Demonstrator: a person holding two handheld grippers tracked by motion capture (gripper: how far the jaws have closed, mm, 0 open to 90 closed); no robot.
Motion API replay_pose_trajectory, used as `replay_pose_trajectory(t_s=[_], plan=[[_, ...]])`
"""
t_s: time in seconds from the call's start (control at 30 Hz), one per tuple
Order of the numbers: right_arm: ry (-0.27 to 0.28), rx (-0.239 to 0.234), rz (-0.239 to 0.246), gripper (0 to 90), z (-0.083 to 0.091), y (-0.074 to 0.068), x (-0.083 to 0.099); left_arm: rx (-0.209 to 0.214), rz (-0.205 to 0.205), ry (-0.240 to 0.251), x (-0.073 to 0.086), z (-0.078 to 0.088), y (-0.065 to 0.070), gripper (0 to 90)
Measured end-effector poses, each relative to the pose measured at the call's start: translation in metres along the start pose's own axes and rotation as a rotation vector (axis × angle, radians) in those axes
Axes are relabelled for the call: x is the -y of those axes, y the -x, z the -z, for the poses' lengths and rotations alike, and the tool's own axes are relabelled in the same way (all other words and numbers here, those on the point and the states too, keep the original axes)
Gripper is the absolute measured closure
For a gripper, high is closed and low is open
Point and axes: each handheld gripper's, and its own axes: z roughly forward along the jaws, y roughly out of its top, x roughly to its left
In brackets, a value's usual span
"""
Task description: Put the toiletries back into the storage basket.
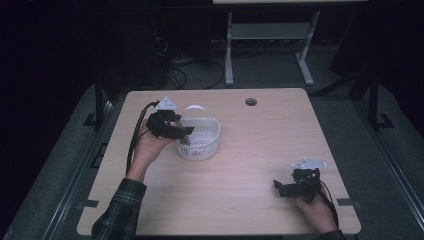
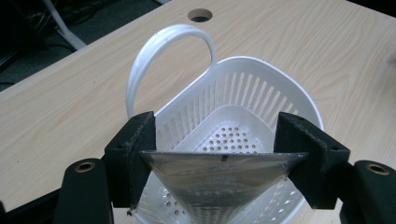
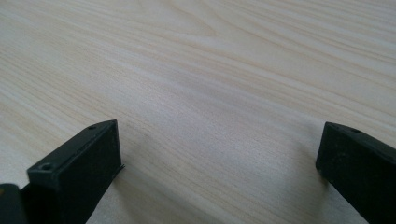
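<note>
Nearest to me, my right gripper (image 1: 292, 187) rests by the surface's (image 1: 260, 150) near right corner, its jaws spread wide with nothing but bare wood grain between them, so it has no part in the work at this point. Farther in, toward the left side of the surface, my left gripper (image 2: 219, 158) is pinching a flat, silvery, wedge-shaped packet (image 2: 219, 182) across its wide top edge, the narrow end pointing down into a white basket (image 2: 261, 93). I judge the pickup finished and the drop into the basket as what remains: the packet hangs over the basket's opening, partly below the rim as far as I can tell, and is not yet let go. The packet looks thin and shiny with faint dark print I cannot read. The basket is slotted plastic with a perforated floor and an upright looped handle (image 2: 159, 51) at its far side, and I see nothing else inside it.
</note>
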Motion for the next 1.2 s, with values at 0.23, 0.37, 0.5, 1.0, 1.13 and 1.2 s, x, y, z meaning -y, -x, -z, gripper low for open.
replay_pose_trajectory(t_s=[0.23, 0.37, 0.5, 1.0, 1.13, 1.2], plan=[[0.001, 0.000, 0.000, 0.0, 0.000, 0.000, 0.000, -0.003, -0.001, -0.016, 0.006, -0.003, 0.000, 29.3], [0.000, 0.000, 0.000, 0.0, 0.000, 0.000, 0.000, -0.005, -0.004, -0.020, 0.008, -0.004, 0.000, 29.3], [0.001, 0.000, 0.000, 0.0, 0.000, 0.000, 0.000, -0.008, -0.002, -0.026, 0.010, -0.006, 0.000, 29.3], [0.000, 0.000, 0.001, 0.0, 0.000, 0.000, 0.000, -0.005, 0.004, -0.027, 0.010, -0.001, 0.000, 13.8], [0.001, 0.000, 0.001, 0.0, 0.000, 0.000, 0.000, -0.001, 0.015, -0.011, 0.012, 0.004, -0.002, 13.4], [0.001, 0.000, 0.001, 0.0, 0.000, 0.000, 0.000, -0.011, 0.017, -0.014, 0.015, 0.009, -0.001, 13.3]])
